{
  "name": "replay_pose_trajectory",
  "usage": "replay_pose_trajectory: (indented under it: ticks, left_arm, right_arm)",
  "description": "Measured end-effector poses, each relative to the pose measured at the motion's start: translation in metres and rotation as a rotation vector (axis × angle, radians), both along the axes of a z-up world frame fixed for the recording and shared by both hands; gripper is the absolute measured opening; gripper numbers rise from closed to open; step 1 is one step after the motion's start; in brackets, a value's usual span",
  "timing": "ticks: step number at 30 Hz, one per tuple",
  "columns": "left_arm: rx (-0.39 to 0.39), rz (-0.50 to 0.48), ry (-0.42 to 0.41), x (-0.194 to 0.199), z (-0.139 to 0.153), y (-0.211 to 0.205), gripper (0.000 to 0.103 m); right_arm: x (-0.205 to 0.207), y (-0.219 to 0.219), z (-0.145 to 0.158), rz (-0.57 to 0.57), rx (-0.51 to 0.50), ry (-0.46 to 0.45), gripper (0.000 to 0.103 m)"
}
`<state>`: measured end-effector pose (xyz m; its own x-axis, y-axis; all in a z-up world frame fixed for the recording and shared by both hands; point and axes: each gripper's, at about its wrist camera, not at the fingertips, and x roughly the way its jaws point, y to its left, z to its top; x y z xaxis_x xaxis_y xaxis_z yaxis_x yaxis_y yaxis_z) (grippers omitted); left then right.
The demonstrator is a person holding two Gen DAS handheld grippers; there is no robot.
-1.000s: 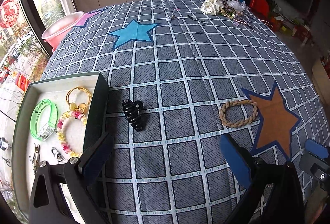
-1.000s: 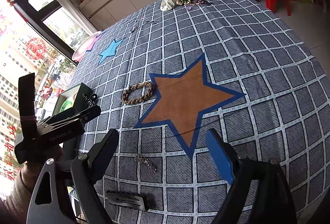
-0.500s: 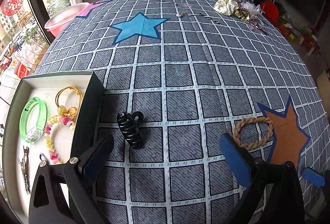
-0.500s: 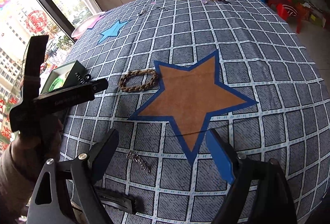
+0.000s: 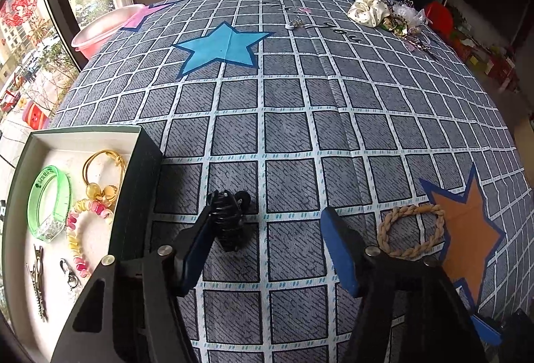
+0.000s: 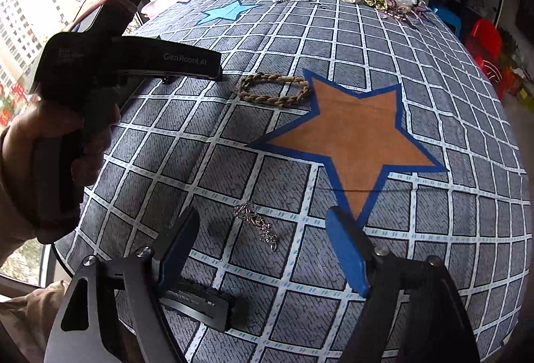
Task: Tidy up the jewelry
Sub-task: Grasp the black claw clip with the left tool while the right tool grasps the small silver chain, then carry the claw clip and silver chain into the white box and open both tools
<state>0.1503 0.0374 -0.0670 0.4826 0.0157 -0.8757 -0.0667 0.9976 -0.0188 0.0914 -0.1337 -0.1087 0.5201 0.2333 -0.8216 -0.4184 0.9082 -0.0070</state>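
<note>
Left hand-held gripper (image 5: 267, 241) is spread wide, empty, low over the bench (image 5: 300, 129), and the black claw clip (image 5: 228, 221) lies just inside its left finger (image 5: 197, 249), perhaps touching the pad. The clip's long axis runs roughly along my fingers, pointing away from me, so I judge a squeeze would come across its narrow width; I would first slide a little to the left so the clip sits midway between the pads.

My right hand-held gripper (image 6: 260, 254) is also wide and holds nothing. A small silver chain piece (image 6: 257, 224) lies between its fingers, and a dark flat hair clip (image 6: 203, 304) sits under its left finger.

Further out, the braided rope bracelet (image 5: 412, 229) rests just beyond my left gripper's right finger, at the edge of the orange star (image 5: 467, 229). The open box (image 5: 137, 196), already holding bangles and beads, stands just left of the claw clip, so my left hand is the nearer one for both clip and box. A heap of scrunchies and trinkets (image 5: 383, 15) waits at the far corner.
</note>
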Motion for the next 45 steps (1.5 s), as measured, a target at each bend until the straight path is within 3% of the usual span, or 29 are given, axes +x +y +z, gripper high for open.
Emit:
replay_pose_trajectory:
  ticks: [1,3,4,6,8,10,27,45]
  left_arm:
    - [0.0,-0.003,-0.005,0.0,0.001,0.0,0.053]
    - [-0.001,-0.012,-0.008,-0.001,0.002,-0.001,0.031]
    - [-0.002,-0.018,-0.009,-0.002,0.003,-0.001,0.027]
    - [0.0,-0.029,-0.01,-0.003,0.003,-0.003,0.025]
    - [-0.005,-0.04,-0.011,-0.004,0.003,-0.004,0.025]
    - [-0.014,-0.05,-0.01,-0.006,0.004,-0.004,0.025]
    - [-0.048,-0.143,-0.062,-0.049,0.035,-0.016,0.025]
    - [-0.072,-0.247,-0.09,-0.121,0.046,-0.02,0.025]
  right_arm:
    - [-0.001,0.001,0.0,0.0,-0.013,-0.009,0.068]
    - [-0.003,0.003,-0.001,-0.002,-0.039,-0.025,0.059]
    - [-0.004,0.003,-0.001,-0.005,-0.047,-0.032,0.051]
    - [-0.005,0.003,0.0,-0.013,-0.056,-0.041,0.041]
    - [-0.005,0.0,0.001,-0.025,-0.049,-0.043,0.022]
    - [-0.004,-0.003,0.003,-0.04,-0.02,-0.033,0.012]
    - [-0.001,-0.041,0.009,-0.148,0.182,0.027,0.012]
    - [-0.018,-0.054,0.016,-0.242,0.218,0.042,0.012]
